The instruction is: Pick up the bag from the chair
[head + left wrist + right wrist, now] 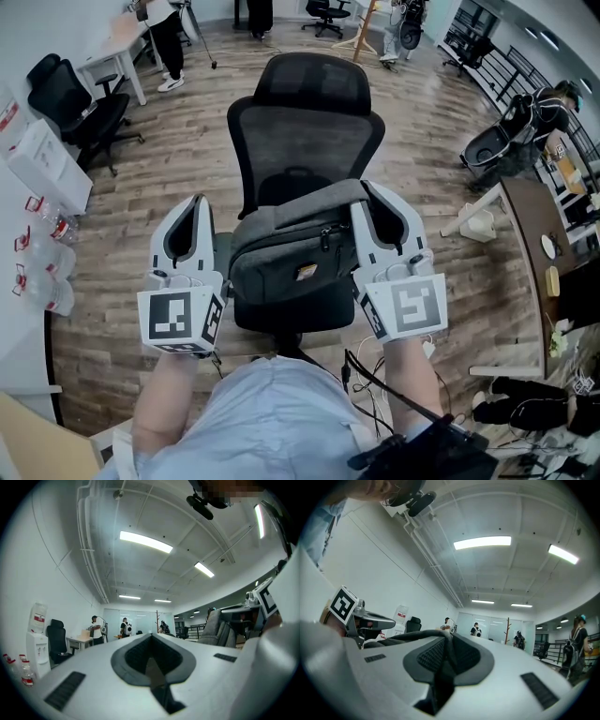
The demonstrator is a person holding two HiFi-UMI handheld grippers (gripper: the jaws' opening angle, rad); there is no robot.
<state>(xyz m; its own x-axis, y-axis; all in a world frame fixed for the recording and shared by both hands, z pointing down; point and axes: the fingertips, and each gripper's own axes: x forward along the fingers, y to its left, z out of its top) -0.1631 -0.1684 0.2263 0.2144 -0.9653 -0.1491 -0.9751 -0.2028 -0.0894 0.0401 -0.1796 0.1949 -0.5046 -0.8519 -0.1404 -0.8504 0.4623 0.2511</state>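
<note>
A grey bag (291,253) stands upright over the seat of a black mesh office chair (305,112); whether it still rests on the seat I cannot tell. My right gripper (372,194) is at the bag's top right corner, shut on the bag's dark strap (408,637), which runs in from the left between the pads at the right gripper (451,635). My left gripper (196,206) hangs just left of the bag, apart from it. The left gripper (151,635) has its jaws together and nothing shows between them. The bag (216,626) shows at the right of the left gripper view.
A second black chair (80,108) and a white table (117,47) stand at the back left. Water bottles (47,253) line the left wall. A brown desk (548,244) is on the right. Cables (375,384) lie on the wooden floor near my feet. People (169,37) stand at the back.
</note>
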